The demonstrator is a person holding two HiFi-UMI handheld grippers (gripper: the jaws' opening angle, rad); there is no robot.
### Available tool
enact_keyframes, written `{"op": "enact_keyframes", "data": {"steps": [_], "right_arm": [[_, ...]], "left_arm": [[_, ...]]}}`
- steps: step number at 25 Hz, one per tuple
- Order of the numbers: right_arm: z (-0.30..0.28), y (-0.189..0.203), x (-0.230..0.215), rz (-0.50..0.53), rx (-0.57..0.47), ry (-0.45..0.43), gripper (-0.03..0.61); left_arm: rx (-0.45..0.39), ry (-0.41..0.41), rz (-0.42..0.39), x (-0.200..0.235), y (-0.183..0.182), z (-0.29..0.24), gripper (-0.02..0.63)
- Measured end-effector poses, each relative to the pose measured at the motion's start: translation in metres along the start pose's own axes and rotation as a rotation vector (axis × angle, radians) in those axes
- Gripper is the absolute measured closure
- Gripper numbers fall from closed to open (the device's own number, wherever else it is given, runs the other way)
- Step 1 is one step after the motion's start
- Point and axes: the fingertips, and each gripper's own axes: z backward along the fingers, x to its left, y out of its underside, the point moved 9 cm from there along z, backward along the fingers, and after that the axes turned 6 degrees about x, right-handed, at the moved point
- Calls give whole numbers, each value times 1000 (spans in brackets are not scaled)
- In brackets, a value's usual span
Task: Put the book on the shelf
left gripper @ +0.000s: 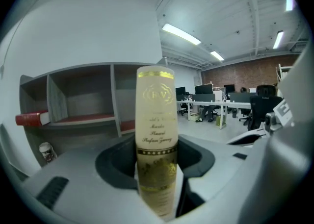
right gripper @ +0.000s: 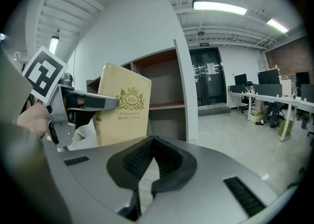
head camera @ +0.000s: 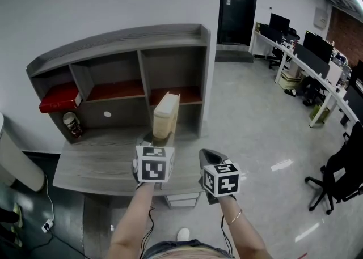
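The right compartment (head camera: 173, 73) of the shelf (head camera: 122, 39) is open at the front, and so is the middle compartment (head camera: 113, 76); a vertical divider (head camera: 140, 73) separates them. At the shelf's left end a red book (head camera: 58, 98) lies and sticks out past the edge. Below it, near the back left corner of the desk (head camera: 96, 164), stands a jar (head camera: 72, 124). The upright book (head camera: 165, 115), clamped in the left gripper (head camera: 153, 139), blocks the low recess at the back right. The desk's front left part is free.

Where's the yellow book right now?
Head view, middle: the book stands upright in the left tongs, over the desk, before the right side of the shelf.
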Motion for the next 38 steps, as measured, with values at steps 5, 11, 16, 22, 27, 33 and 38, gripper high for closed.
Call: {"op": "enact_keyframes", "data": {"steps": [5,11,16,22,27,33,38], "right_arm": [[-11,-11,-10,-13,-13,18,569],[-21,-15,-18,-37,-14,35,569],[-25,-18,-21,-42,-18,44,569],[-31,-21,-23,-35,-4,46,569],[-36,-21,-26,-40,2,47,569],[-38,-20,-32,-50,9,57,569],[-41,-20,-36,-56,14,61,569]], "left_arm": [[-12,2,-78,4,-27,-21,397],[-35,-33,-227,2,-57,-35,397],[-48,-88,-363,0,-75,-47,397],[-35,-104,-438,-1,-87,-61,397],[-16,-160,-557,-4,-93,-74,397],[-7,-150,-608,-9,-102,-81,397],[-6,-148,-644,-14,-110,-82,397]]}}
